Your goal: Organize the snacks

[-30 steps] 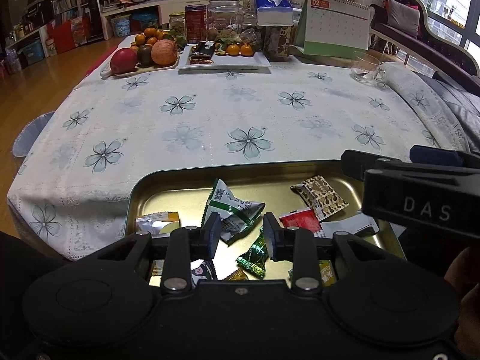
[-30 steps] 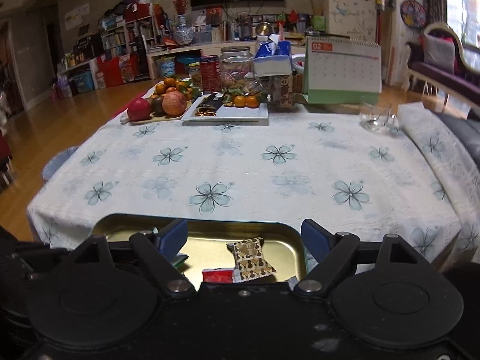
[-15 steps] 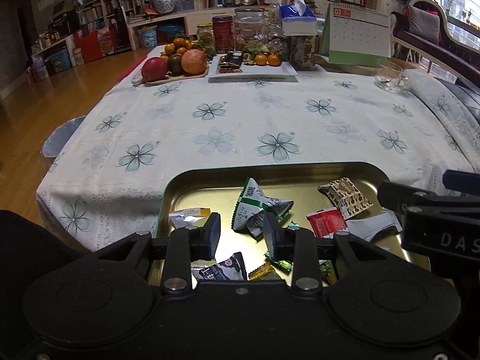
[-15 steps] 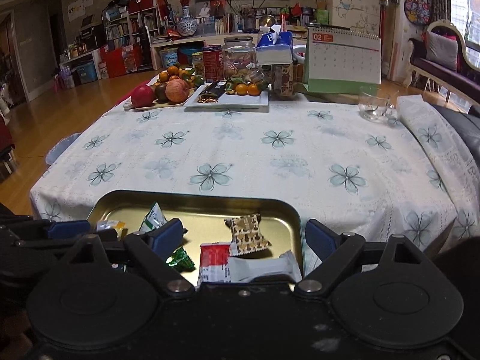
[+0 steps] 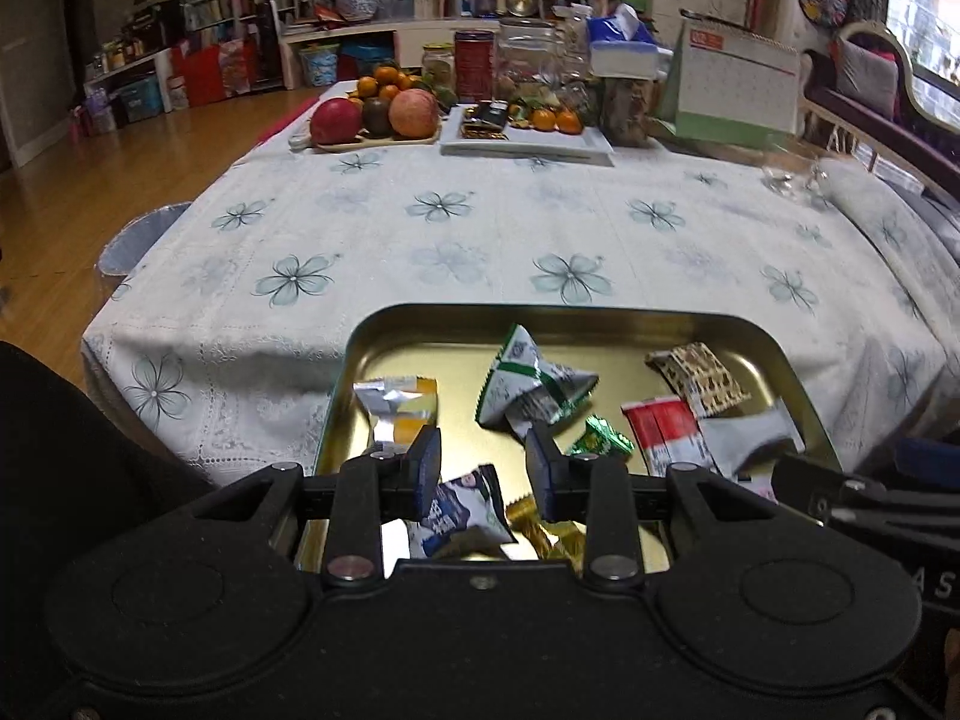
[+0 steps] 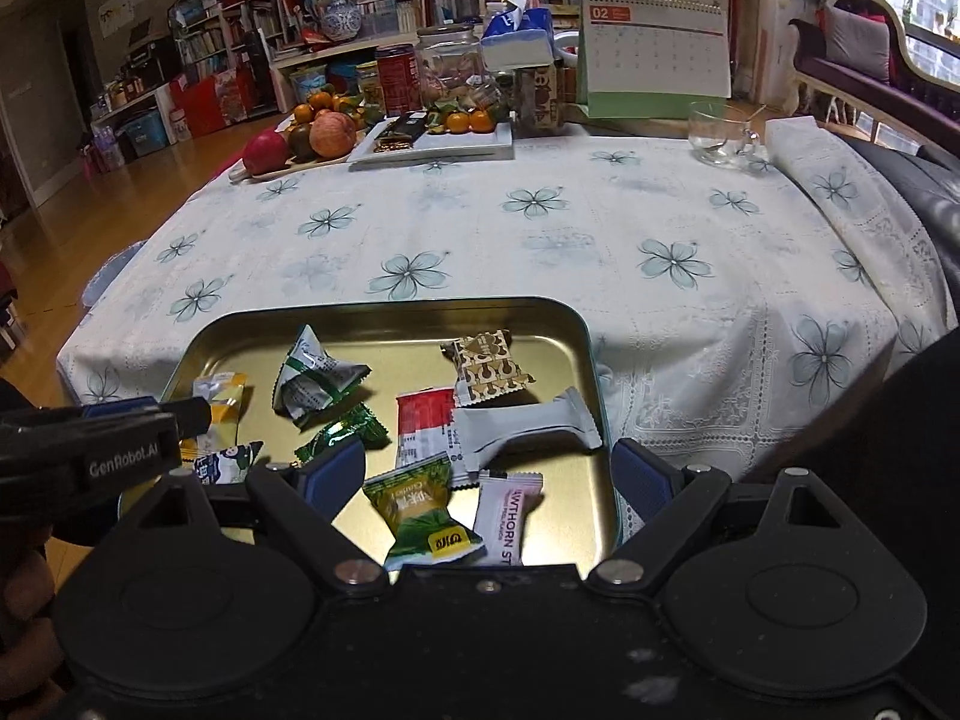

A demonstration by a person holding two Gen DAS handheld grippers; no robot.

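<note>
1. While both grippers hang over the tray [image 6: 591, 360], the snacks [image 6: 318, 381] lie loose in it at the worktop's [image 6: 540, 240] near edge.
2. The left gripper [image 5: 483, 462] is partly open and empty.
3. The right gripper [image 6: 489, 471] gapes wide, gripping nothing.
</note>
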